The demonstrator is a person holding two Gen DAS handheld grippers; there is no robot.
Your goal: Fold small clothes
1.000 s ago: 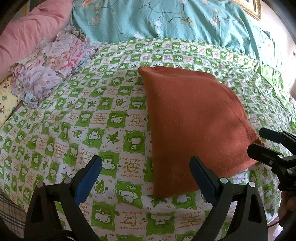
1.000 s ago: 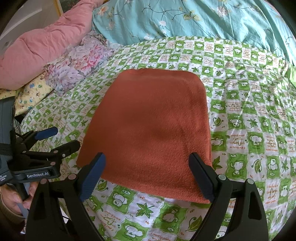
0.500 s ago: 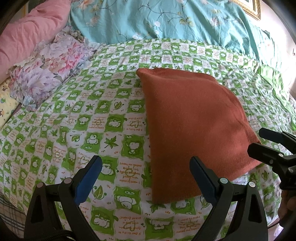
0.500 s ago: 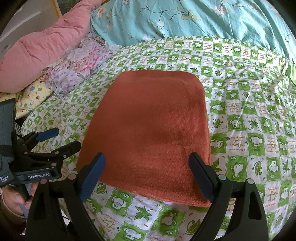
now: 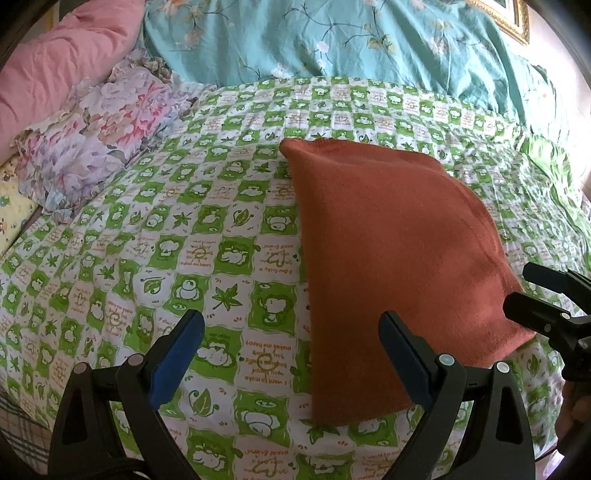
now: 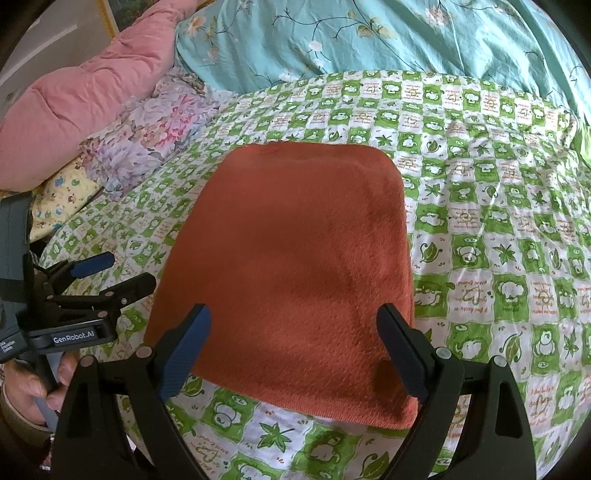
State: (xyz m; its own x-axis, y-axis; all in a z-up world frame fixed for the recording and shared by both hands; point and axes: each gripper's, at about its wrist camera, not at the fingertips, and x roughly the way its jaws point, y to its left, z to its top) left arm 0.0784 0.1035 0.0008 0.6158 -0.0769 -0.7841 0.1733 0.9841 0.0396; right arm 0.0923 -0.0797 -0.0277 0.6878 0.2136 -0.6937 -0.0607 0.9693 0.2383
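Currently both claws, left claw [image 5: 291,354] and right claw [image 6: 293,349], gape wide above the orange cloth [image 6: 295,266].

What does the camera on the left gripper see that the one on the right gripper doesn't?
Only the left view shows a gold picture frame in the top corner, and the right gripper open at the side. Only the right view shows the left gripper open, with the hand holding it. Both show the folded orange cloth on the green checked sheet, the pink pillow and the turquoise quilt.
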